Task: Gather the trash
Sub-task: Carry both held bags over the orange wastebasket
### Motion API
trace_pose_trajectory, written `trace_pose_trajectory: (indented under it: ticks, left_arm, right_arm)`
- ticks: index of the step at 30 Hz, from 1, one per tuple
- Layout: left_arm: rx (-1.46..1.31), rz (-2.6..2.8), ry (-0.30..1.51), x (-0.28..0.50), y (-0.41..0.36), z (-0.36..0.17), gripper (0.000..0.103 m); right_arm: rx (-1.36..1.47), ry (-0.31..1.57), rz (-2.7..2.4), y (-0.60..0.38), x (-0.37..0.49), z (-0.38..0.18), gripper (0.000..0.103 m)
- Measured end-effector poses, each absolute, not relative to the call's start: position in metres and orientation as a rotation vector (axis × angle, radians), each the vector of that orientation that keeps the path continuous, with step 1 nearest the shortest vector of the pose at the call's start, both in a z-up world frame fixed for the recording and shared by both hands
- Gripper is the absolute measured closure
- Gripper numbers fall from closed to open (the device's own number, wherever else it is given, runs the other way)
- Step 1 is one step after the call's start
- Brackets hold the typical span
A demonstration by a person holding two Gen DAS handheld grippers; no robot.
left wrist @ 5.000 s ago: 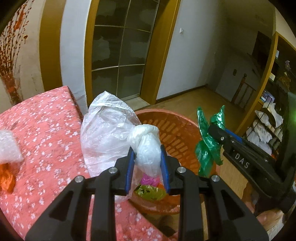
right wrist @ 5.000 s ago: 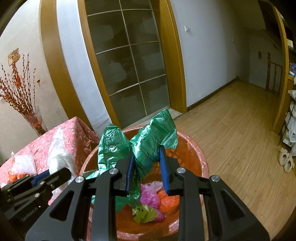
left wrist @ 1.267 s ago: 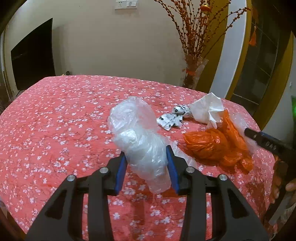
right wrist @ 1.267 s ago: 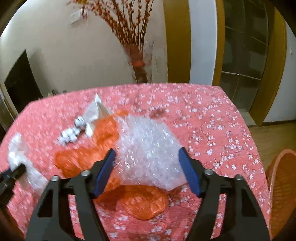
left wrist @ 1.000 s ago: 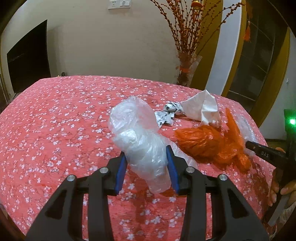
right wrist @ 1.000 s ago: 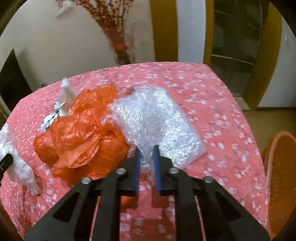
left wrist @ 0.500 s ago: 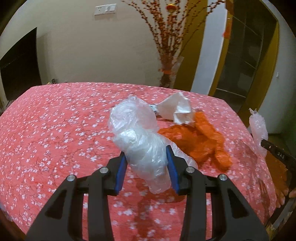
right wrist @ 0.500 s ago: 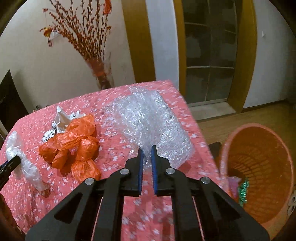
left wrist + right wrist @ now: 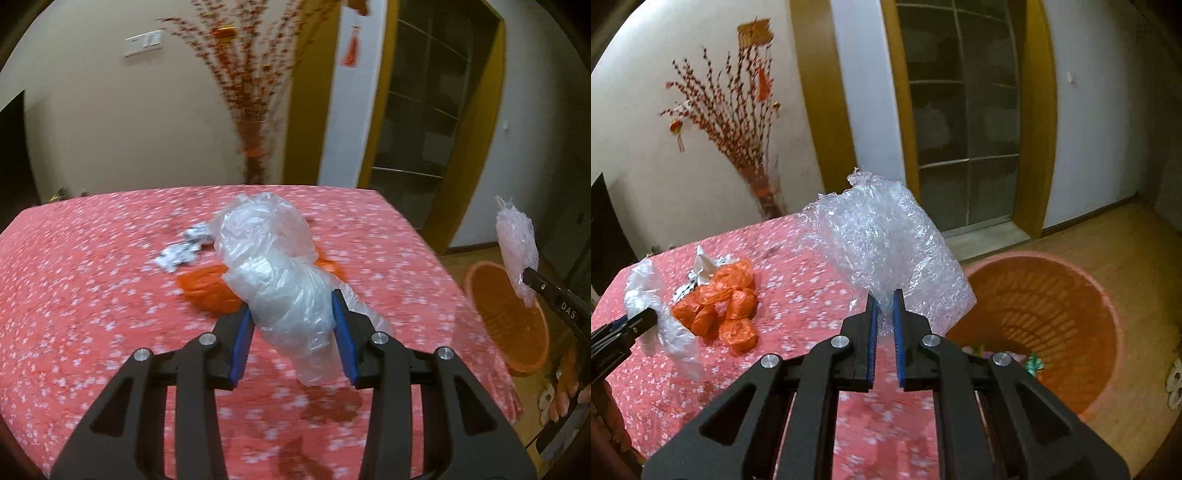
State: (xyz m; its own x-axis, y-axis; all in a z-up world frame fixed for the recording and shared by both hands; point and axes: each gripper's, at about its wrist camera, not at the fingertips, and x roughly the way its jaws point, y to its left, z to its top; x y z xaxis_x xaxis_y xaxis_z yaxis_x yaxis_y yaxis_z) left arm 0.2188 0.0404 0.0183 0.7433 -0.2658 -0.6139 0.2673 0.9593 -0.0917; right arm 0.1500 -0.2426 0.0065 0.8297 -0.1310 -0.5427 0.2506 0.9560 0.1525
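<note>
Both loads are off the bench (image 9: 812, 258) since a second ago, and the orange basket (image 9: 1100, 317) now fills the lower right of your right wrist view. Your right gripper (image 9: 882, 325) has its fingers pinched almost together on the bottom edge of the bubble wrap (image 9: 886, 243), which stands up at frame centre. Your left gripper (image 9: 291, 332) holds the clear plastic bag (image 9: 277, 273) across its middle, fingers part open around it. Both pieces look weightless, soft and slippery, so expect them to cling or drift on release; grip bunched folds, not a single film. An orange bag (image 9: 720, 306) and crumpled paper (image 9: 701, 269) lie on the bench, left of centre. Only "DAS" reads, on the right gripper at the left view's right edge.
</note>
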Motion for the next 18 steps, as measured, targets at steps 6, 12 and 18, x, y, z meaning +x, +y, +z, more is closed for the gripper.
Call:
trace_pose_trajectory:
  ticks: [6,12,18]
  left_arm:
    - [0.038,-0.385,0.667,0.211,-0.009,0.022,0.063]
    - [0.068,-0.477,0.673,0.203,-0.061,0.021,0.063]
    - [0.08,-0.567,0.685,0.2,-0.112,0.018,0.063]
  right_arm:
    - [0.231,0.529,-0.26,-0.268,0.127,0.011,0.095]
    - [0.27,0.516,-0.316,-0.299,0.11,0.01,0.095]
    - [0.297,0.515,-0.364,-0.323,0.101,0.002,0.095]
